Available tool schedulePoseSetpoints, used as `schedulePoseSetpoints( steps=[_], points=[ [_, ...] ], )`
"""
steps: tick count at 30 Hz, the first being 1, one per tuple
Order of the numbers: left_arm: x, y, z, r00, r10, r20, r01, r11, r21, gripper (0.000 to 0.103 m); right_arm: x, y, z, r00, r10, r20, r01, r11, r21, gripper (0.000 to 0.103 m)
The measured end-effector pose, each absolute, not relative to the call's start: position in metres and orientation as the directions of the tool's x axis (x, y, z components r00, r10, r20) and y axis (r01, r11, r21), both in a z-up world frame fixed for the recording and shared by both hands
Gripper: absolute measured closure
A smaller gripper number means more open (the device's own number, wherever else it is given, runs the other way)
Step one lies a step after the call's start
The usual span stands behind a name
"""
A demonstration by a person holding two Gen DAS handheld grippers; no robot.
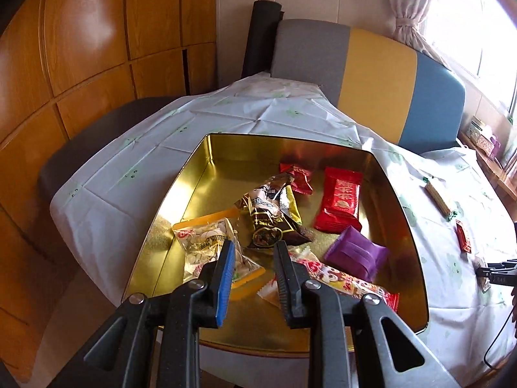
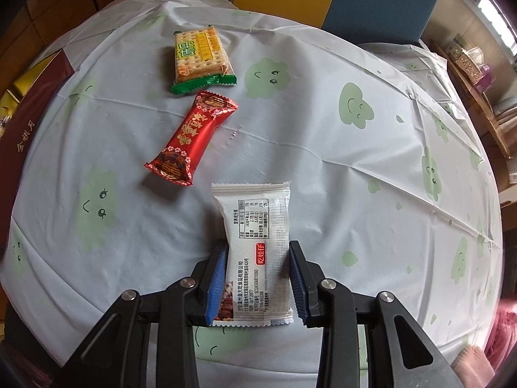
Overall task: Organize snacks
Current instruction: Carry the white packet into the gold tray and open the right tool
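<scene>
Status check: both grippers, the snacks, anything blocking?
Left gripper open, empty, over tin. Right gripper shut on white packet. Red candy and crackers on table; path clear.

- We are seeing wooden wardrobe panels [image 1: 80, 64] running along the left wall.
- A chair back [image 1: 371, 74] in grey, yellow and blue bands is standing behind the table.
- Daylight is entering through a window [image 1: 478, 16], where a tied curtain [image 1: 410, 6] is hanging.
- A white tablecloth [image 2: 323, 161] with green cloud prints is covering the table.

Gold tin [image 1: 400, 200] — snacks [image 1: 274, 207] inside
</scene>
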State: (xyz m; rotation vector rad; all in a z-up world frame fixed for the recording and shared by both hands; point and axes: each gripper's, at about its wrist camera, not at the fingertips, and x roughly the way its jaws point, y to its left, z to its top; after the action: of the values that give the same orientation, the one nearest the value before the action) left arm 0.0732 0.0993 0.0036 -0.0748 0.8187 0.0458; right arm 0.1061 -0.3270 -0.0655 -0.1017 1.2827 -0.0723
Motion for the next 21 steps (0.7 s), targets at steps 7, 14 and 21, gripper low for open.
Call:
schedulePoseSetpoints(
  steps=[7, 14, 21],
  points=[
    [0.068, 0.098, 0.004, 0.69, 0.018, -0.724, -0.071, 0.997, -0.043, 0.078, 0.108, -0.328, -0.063, 0.29, -0.102, -0.952, 0.013, 0.995, -0.102, 0.069],
    [0.067, 0.106, 0.004, 0.696, 0.025, -0.717, -0.081, 0.996, -0.044, 0.078, 0.113, -0.326, -0.044, 0.31, -0.057, -0.949, 0.025, 0.998, -0.052, 0.069],
    [0.07, 0.124, 0.007, 0.706, 0.044, -0.707, -0.127, 0.99, -0.066, 0.078, 0.131, -0.252, 0.02, 0.429, 0.095, -0.898, -0.122, 0.991, 0.047, 0.069]
  ],
)
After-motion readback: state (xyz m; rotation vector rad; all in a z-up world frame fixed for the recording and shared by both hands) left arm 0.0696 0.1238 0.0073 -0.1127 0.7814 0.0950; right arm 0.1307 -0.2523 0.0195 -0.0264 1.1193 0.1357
